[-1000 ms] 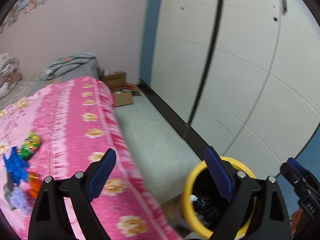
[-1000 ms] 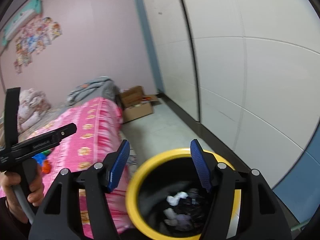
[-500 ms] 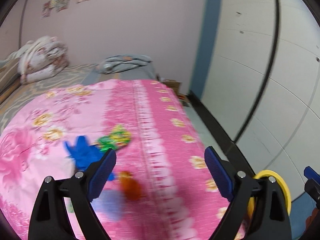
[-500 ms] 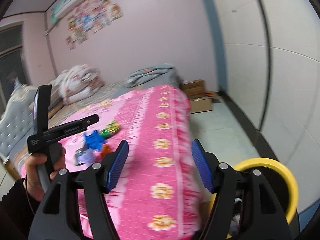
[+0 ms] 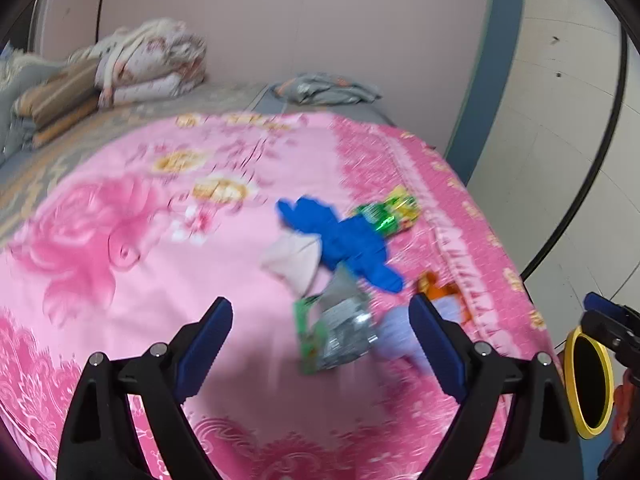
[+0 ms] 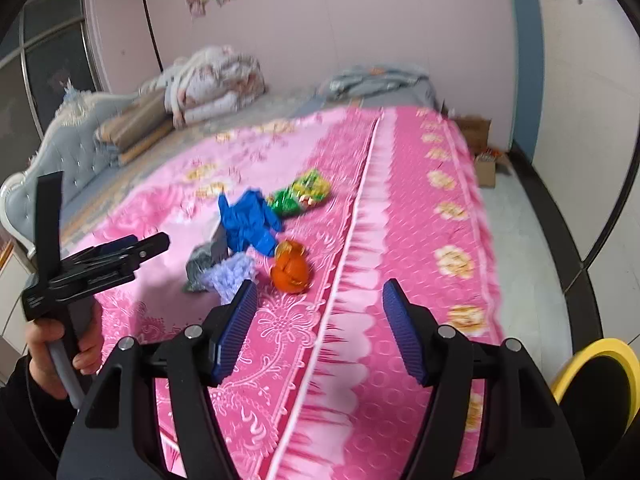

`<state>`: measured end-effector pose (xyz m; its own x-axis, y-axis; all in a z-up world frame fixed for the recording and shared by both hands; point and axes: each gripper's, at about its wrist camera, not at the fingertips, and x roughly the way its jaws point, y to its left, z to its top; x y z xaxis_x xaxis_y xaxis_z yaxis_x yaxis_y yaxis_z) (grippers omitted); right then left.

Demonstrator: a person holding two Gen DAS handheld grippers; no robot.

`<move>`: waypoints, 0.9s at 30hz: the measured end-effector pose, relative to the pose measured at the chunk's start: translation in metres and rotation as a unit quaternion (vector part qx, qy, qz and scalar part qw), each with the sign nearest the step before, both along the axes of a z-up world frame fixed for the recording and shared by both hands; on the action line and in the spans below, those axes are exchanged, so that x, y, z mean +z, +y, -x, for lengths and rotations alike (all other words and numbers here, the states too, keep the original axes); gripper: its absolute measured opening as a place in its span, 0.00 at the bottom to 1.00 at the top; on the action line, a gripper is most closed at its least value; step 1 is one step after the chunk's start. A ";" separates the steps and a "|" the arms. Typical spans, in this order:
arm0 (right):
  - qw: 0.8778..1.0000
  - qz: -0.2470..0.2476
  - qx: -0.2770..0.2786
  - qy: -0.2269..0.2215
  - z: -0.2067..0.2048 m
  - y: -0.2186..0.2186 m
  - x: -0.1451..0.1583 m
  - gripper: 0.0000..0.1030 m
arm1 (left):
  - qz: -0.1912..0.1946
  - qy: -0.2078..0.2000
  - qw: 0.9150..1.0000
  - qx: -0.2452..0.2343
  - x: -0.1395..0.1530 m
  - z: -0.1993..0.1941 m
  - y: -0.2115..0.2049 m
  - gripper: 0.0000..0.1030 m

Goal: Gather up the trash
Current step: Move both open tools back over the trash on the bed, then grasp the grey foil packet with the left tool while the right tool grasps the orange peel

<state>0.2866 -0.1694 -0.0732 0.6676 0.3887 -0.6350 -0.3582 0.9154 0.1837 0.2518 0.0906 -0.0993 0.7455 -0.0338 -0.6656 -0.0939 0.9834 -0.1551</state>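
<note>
1. Trash pile (image 6: 256, 236) sits on the bed (image 6: 400, 240), near its edge.
2. Folded quilts (image 6: 212, 80) sit behind it, by the wall.
3. Bin (image 6: 596, 384) is on the floor, right of the bed.

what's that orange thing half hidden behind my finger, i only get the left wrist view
Observer: The right wrist view shows it whole: a crumpled orange piece of trash on the pink blanket, just right of the lilac fluff.
Operator: is the right gripper carrying anything
Observer: No. The right gripper is open, with nothing between its fingers.
Operator: anything on the floor past the bed
Observer: Cardboard boxes at the far corner.
</note>
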 end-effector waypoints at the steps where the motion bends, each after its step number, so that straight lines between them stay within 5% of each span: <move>1: 1.000 -0.002 -0.002 0.013 -0.008 0.005 -0.007 0.56 | 0.006 0.007 1.000 0.003 -0.006 -0.001 0.005 0.84; 8: 0.998 -0.006 -0.041 0.048 -0.051 0.031 -0.037 0.50 | 0.033 0.024 0.999 0.005 -0.029 -0.012 0.019 0.84; 19: 0.995 -0.015 -0.019 0.095 -0.101 0.059 -0.066 0.48 | 0.048 0.044 0.998 -0.022 -0.054 -0.035 0.014 0.83; 27: 0.993 -0.010 0.006 0.116 -0.109 0.075 -0.087 0.36 | 0.060 0.058 0.996 -0.043 -0.065 -0.044 0.012 0.59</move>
